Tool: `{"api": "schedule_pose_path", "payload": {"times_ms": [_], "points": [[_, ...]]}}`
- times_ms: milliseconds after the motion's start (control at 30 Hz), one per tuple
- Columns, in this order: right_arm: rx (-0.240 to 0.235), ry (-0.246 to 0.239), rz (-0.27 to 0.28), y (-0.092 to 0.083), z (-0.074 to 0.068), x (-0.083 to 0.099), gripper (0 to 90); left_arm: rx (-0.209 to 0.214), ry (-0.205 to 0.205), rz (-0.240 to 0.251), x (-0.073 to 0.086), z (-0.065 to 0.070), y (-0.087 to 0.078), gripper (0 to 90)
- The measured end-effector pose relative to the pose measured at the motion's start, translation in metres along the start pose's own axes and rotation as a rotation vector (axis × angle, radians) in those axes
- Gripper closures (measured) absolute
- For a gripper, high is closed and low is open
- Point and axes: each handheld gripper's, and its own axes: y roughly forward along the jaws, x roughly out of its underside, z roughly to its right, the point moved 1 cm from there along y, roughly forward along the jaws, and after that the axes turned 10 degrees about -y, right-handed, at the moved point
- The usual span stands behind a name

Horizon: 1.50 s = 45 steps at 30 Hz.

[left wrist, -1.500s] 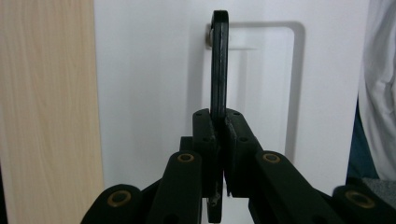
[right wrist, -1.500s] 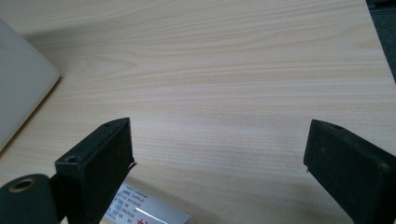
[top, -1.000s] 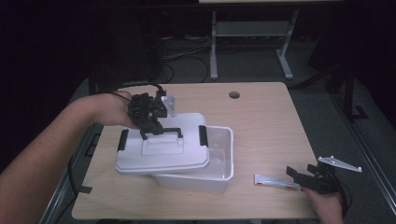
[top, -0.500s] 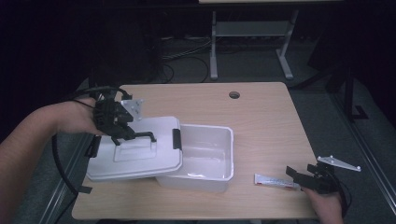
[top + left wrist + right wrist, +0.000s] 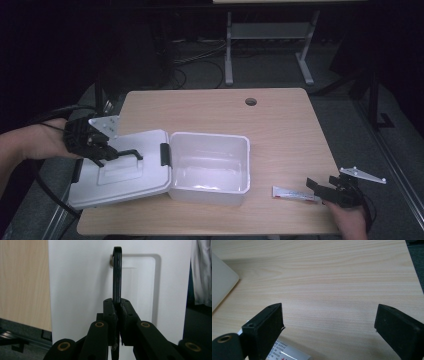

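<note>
The white lid (image 5: 122,172) is gripped by its black handle (image 5: 117,275) in the left gripper (image 5: 97,147), jaws clamped tight on the thin bar – it is held over the table's (image 5: 280,125) left edge, just beside the open white box (image 5: 210,167) and touching its left wall. It is judged light, stiff, smooth plastic, best taken mid-handle, since off-centre it would likely tilt. The right gripper (image 5: 327,190) rests wide open with nothing between the jaws, next to a small tube (image 5: 295,194) – its fine print is too small to be read, and no brand is seen on lid or box.
</note>
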Motion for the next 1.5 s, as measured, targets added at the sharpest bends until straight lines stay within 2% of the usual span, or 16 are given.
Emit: {"api": "schedule_pose_path", "payload": {"times_ms": [200,367,600,800,833,900,967,1133,1233,1400,1500], "points": [[0.002,0.000,0.004,0.000,0.000,0.000,8.0,-0.001,-0.037,-0.008,0.033,-0.003,0.005,84.7],[0.003,0.004,0.010,-0.001,0.001,0.001,8.0,0.002,-0.049,-0.022,0.050,-0.008,0.015,84.7],[0.004,-0.001,0.009,-0.001,0.001,0.001,8.0,-0.007,-0.044,-0.046,0.061,-0.011,0.029,84.7],[0.005,-0.009,0.010,-0.002,0.000,0.000,8.0,-0.012,-0.022,-0.058,0.063,-0.016,0.053,84.7],[0.006,-0.010,0.009,-0.002,0.000,0.000,8.0,-0.039,-0.005,-0.046,0.062,-0.017,0.061,84.7],[0.007,-0.011,0.009,-0.002,0.000,0.000,8.0,-0.048,-0.001,-0.046,0.062,-0.018,0.064,84.7],[0.011,-0.011,0.008,-0.002,0.000,0.000,8.0,-0.038,-0.008,-0.031,0.062,-0.021,0.069,84.7],[0.012,-0.015,0.002,-0.001,-0.001,0.000,8.0,-0.011,0.004,-0.032,0.059,-0.028,0.091,84.8],[0.011,-0.016,-0.001,0.000,-0.001,0.000,8.0,-0.017,0.012,-0.032,0.057,-0.030,0.103,84.8],[0.009,-0.009,-0.010,0.001,0.000,0.001,8.0,0.003,0.025,-0.029,0.054,-0.033,0.117,84.8],[0.006,-0.013,-0.011,0.002,-0.001,0.000,8.0,-0.001,0.039,-0.037,0.050,-0.035,0.125,84.8]]}}
